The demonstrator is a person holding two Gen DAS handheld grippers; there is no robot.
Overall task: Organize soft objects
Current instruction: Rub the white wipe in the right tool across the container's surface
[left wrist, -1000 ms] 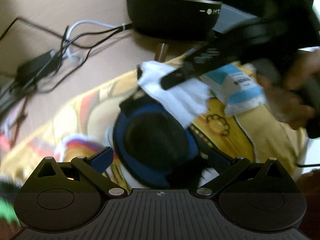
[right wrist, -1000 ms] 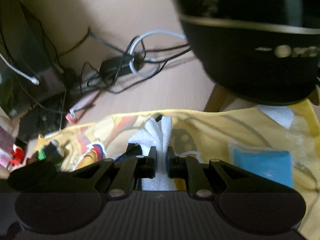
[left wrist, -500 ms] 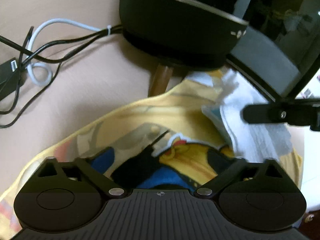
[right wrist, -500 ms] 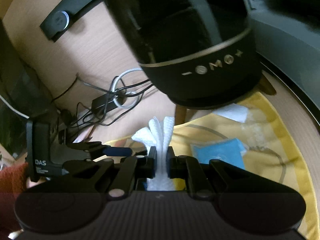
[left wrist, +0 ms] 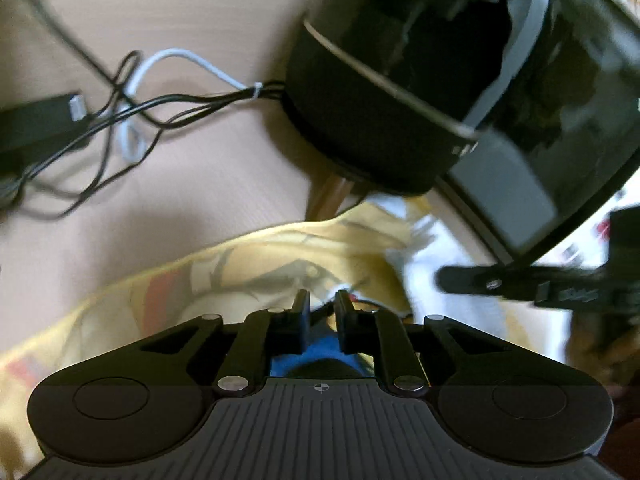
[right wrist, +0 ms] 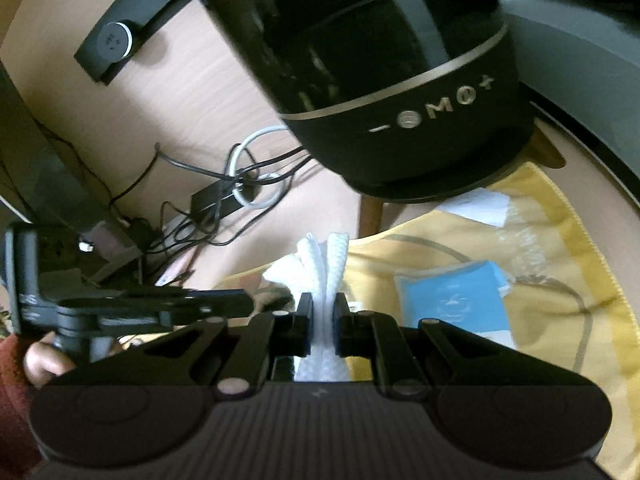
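Clenching a bunched white cloth [right wrist: 326,276], the right gripper [right wrist: 323,312] hovers over a yellow printed cloth [right wrist: 552,248]. The left gripper [left wrist: 322,308] is clamped on a blue-and-black soft item [left wrist: 320,354].

Looks like someone's home desk setup tbh: light wood table [left wrist: 208,184], tangled cables [left wrist: 132,108] with a power brick [right wrist: 218,200], big black speaker [right wrist: 400,92], cartoon-print yellow cloth [right wrist: 552,248].

Black speaker [right wrist: 400,80] beside tangled cables [left wrist: 132,112] on wooden desk [left wrist: 200,184]
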